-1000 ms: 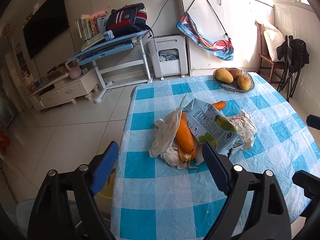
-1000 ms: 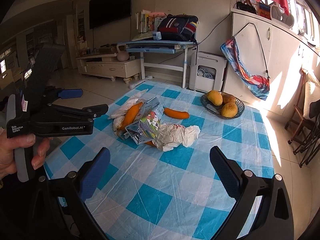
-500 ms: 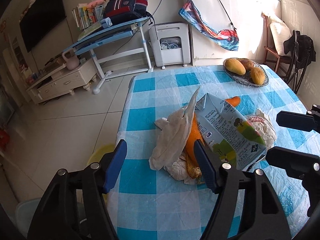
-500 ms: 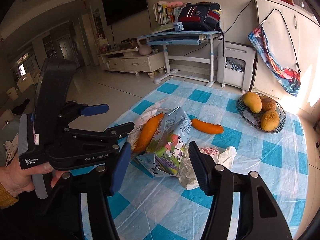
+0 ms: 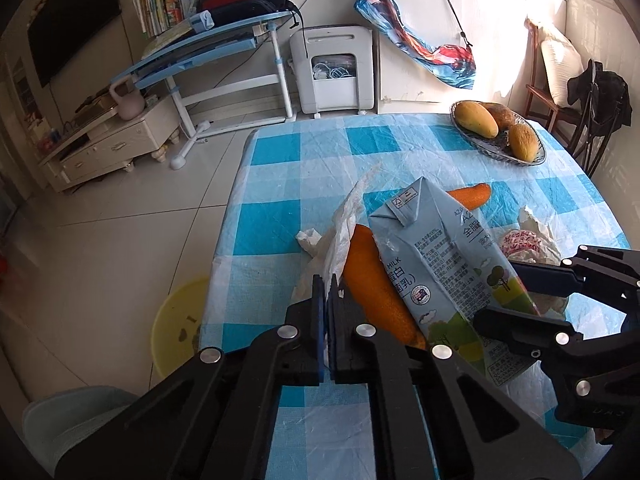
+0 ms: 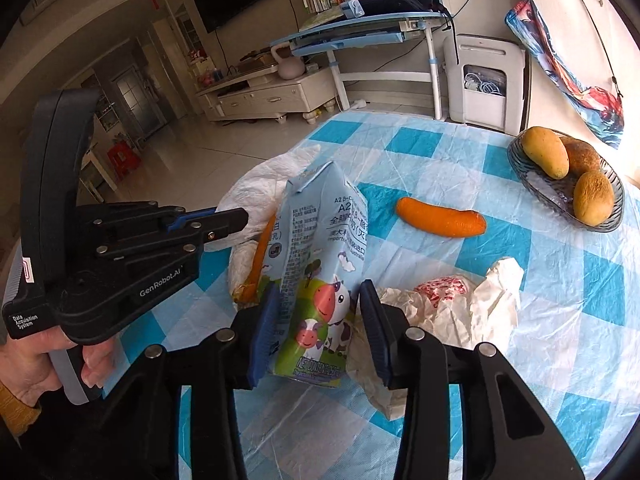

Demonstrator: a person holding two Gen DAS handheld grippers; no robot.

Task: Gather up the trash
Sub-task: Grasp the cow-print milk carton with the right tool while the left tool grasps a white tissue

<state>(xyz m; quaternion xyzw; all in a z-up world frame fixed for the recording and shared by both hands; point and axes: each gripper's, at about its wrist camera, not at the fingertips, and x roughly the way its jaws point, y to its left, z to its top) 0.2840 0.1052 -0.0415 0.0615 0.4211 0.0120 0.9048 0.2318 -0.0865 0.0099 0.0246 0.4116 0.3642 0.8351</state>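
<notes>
A light blue milk carton (image 6: 320, 248) lies on the blue checked tablecloth (image 6: 440, 148), leaning on an orange carrot (image 5: 372, 280). My right gripper (image 6: 318, 312) is shut on the carton's lower end; it also shows in the left wrist view (image 5: 532, 296). My left gripper (image 5: 327, 292) is shut on a white plastic bag (image 5: 344, 220) beside the carrot; it also shows in the right wrist view (image 6: 236, 220). A crumpled white wrapper (image 6: 460, 304) lies right of the carton. A second carrot (image 6: 440, 218) lies further back.
A glass bowl of mangoes (image 6: 568, 176) stands at the table's far right. A yellow basin (image 5: 176, 324) and a pale bin (image 5: 68, 420) stand on the floor left of the table. A desk (image 5: 208, 52) and a chair (image 5: 560, 92) stand beyond.
Both grippers moved in toward the pile and closed. The left one closed on the plastic bag, the right one on the milk carton.
</notes>
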